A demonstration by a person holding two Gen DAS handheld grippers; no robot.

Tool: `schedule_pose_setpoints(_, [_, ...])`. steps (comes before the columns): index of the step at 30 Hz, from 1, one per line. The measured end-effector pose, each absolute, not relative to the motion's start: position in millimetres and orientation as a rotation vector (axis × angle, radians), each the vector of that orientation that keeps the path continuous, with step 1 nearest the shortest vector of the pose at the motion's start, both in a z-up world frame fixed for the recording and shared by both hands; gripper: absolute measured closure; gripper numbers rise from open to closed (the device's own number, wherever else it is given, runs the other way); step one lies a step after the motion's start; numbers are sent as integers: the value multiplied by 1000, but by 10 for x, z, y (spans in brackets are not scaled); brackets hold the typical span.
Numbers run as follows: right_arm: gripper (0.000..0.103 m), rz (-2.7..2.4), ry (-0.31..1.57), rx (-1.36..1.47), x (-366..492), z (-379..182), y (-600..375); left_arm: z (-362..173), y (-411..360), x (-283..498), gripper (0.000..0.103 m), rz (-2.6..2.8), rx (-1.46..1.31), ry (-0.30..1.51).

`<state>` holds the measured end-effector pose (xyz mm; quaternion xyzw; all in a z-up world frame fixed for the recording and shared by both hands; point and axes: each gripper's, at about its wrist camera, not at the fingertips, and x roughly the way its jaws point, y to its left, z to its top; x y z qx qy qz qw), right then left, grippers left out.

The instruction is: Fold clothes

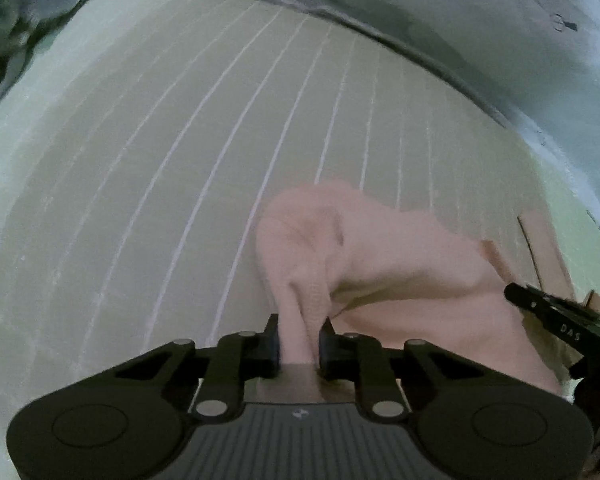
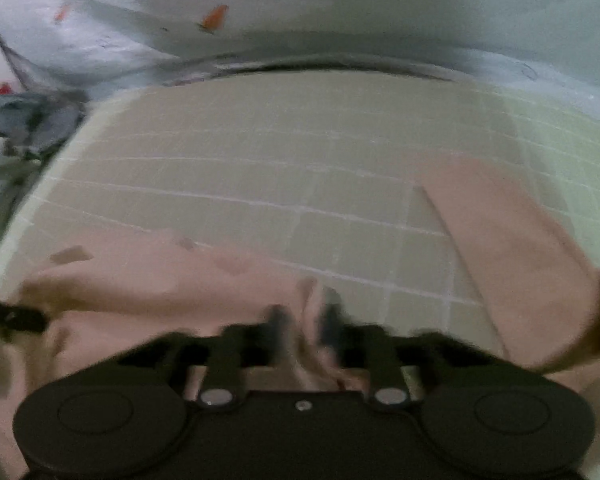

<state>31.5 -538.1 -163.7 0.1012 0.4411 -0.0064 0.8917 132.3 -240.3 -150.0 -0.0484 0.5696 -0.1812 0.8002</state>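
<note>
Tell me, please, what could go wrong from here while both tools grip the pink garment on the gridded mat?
The left tool pinches only a narrow bunched fold of the pink garment, so the cloth might slip out when lifted. The right tool also grips a small ridge; uneven pulls could skew the fold. A long part of the garment trails across the gridded mat on the right and may drag or crease.

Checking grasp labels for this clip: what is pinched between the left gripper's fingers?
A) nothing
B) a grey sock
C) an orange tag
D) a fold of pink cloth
D: in the left wrist view the left gripper has bunched pink cloth clamped between its fingers.
</note>
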Motion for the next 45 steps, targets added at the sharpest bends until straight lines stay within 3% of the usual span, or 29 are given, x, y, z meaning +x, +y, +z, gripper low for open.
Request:
schedule_pose_setpoints(1, [92,-5,901,193,333,-1590,-5374,-1445,-2426,1393,84,-398,-90,1205])
schedule_pose_setpoints(8, [93,-49,688,136,896,-1059,-5641,-1072,-2662,2239,83,-438,-103,1004])
schedule_pose_setpoints(12, [86,-145,625,112,1373,-963,-5737,-1018,-2898,2690,62,-366,-110,921])
schedule_pose_setpoints(14, [60,-223,628,104,1486,-988,-5733,-1008,-2944,2661,41,-335,-67,879])
schedule_pose_setpoints(15, [52,-263,630,101,1543,-1000,-5732,-1002,-2965,2643,24,-320,-46,857])
schedule_pose_setpoints(16, [34,-289,623,107,1531,-1004,-5719,-997,-2987,2626,14,-305,-25,836])
schedule_pose_setpoints(17, [17,-305,608,122,1464,-1000,-5697,-1016,-2968,2570,12,-309,-23,824])
schedule_pose_setpoints(19, [2,-319,606,159,1279,-1053,-5655,-1077,-2884,2405,10,-332,-28,856])
schedule_pose_setpoints(30, [0,-329,746,385,97,-1454,-5168,-1288,-2922,1522,7,-383,-132,1048])
schedule_pose_setpoints(43, [0,-314,769,284,-103,-1357,-4732,-1344,-3442,1291,7,-478,5,1030])
schedule_pose_setpoints(45, [0,-332,773,288,-127,-1349,-4754,-1387,-3472,1281,14,-467,29,1036])
